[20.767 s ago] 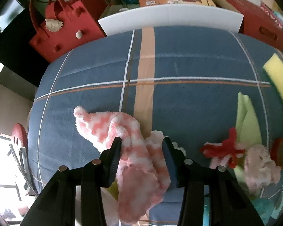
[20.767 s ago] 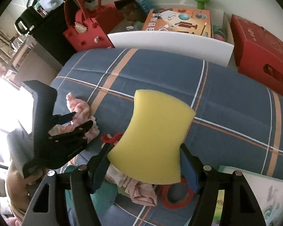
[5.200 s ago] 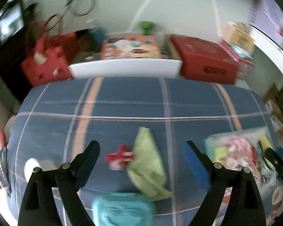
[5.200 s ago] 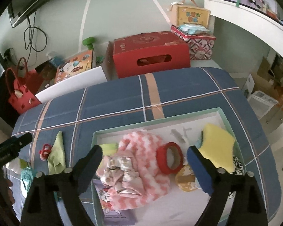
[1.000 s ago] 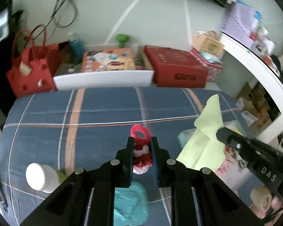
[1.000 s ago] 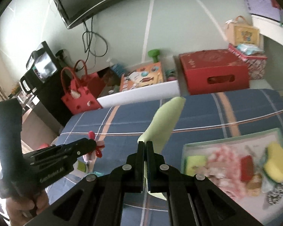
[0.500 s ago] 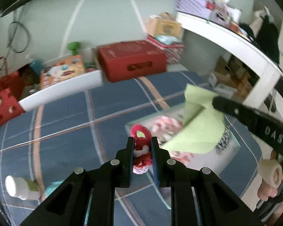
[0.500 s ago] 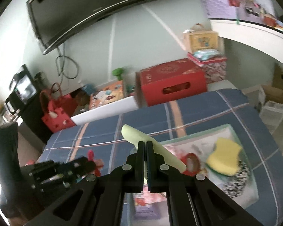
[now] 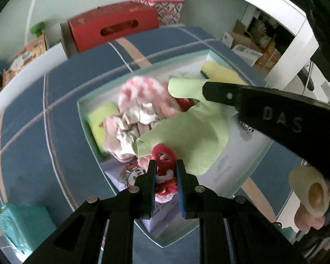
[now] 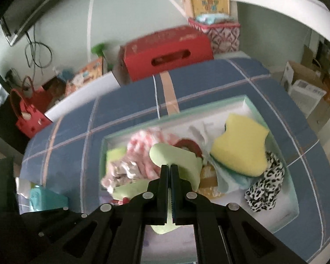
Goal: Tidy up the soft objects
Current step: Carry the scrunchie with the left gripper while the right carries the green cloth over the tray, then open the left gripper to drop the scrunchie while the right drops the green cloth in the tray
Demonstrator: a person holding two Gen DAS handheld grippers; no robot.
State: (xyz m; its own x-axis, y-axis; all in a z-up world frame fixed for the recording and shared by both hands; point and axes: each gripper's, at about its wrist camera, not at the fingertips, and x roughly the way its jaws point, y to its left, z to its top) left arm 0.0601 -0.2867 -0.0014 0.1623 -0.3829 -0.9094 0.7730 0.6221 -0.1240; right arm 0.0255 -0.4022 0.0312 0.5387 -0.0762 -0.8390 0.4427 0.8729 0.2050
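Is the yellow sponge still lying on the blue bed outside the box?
No, the yellow sponge lies inside the green-rimmed box, next to a leopard-print cloth.

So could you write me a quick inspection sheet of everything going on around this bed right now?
Surface: blue plaid bedspread, with a shallow box lying on it.
Job's things: yellow sponge, pink-white fluffy cloth and leopard-print fabric lie in the box.
Clutter: teal item on the bedspread beside the box.
Grippers: left hand-held gripper shut on red knitted toy; right hand-held gripper shut on light green cloth, both above the box.
Cables: dark wires hang on the wall.
Surroundings: red cardboard box, red handbag.
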